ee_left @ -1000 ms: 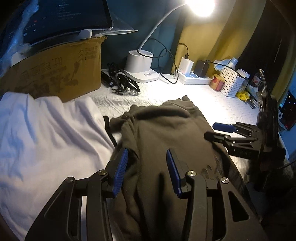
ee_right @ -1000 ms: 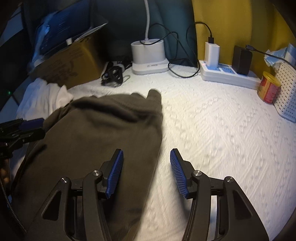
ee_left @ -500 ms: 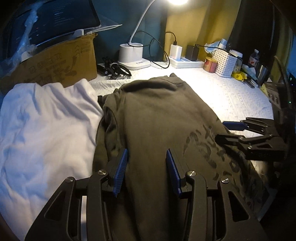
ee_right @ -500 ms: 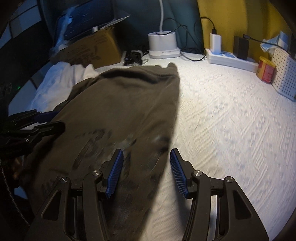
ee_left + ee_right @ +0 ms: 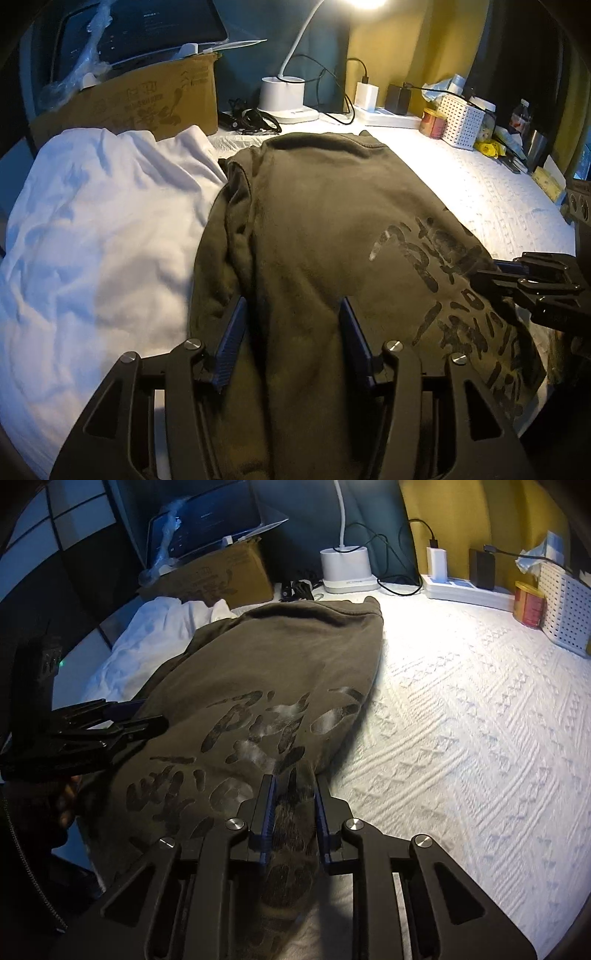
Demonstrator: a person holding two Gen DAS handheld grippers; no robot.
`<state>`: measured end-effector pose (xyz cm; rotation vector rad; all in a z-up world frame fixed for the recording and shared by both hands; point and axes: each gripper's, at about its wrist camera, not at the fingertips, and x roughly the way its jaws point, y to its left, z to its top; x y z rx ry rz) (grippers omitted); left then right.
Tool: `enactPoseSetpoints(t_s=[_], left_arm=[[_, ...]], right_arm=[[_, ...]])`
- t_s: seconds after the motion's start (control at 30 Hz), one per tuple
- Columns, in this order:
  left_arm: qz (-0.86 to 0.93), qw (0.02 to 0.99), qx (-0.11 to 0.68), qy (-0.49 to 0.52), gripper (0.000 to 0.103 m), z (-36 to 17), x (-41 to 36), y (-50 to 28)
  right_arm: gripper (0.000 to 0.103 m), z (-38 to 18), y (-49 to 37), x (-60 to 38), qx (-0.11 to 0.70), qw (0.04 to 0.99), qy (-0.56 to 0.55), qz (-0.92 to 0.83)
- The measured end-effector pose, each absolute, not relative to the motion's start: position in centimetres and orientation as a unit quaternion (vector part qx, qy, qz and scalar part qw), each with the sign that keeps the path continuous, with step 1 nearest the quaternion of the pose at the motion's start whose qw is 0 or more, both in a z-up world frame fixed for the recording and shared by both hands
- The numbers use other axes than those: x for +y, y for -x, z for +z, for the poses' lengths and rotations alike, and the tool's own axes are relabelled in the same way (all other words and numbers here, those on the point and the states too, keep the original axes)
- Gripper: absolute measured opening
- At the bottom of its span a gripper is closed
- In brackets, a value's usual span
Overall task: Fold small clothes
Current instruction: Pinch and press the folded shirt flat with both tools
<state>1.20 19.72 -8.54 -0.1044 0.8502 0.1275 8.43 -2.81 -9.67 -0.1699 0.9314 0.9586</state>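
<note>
An olive-brown sweatshirt lies spread lengthwise on the white, knit-patterned tabletop cover. Its ribbed end points toward the back wall. Large dark lettering, worn pale in spots, is printed across the near half. Along its left side the fabric bunches into a long rumpled ridge, which lies just beside a crumpled white garment heaped at the left of the tabletop. The sweatshirt's right edge runs fairly straight, and its near end hangs over the front edge of the tabletop.
</note>
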Motion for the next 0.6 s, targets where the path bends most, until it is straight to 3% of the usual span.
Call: enactPoseSetpoints(t_s=[0.5, 0.6], left_arm=[[0.066, 0.914, 0.398, 0.044, 0.053, -7.6, 17.0, 0.6], [0.066, 0.915, 0.396, 0.044, 0.059, -7.8, 16.0, 0.8]], right_arm=[[0.022, -9.7, -6.4, -4.8, 0.433, 0.774, 0.077, 0.455], [0.022, -9.7, -6.0, -5.7, 0.436, 0.77, 0.08, 0.459]])
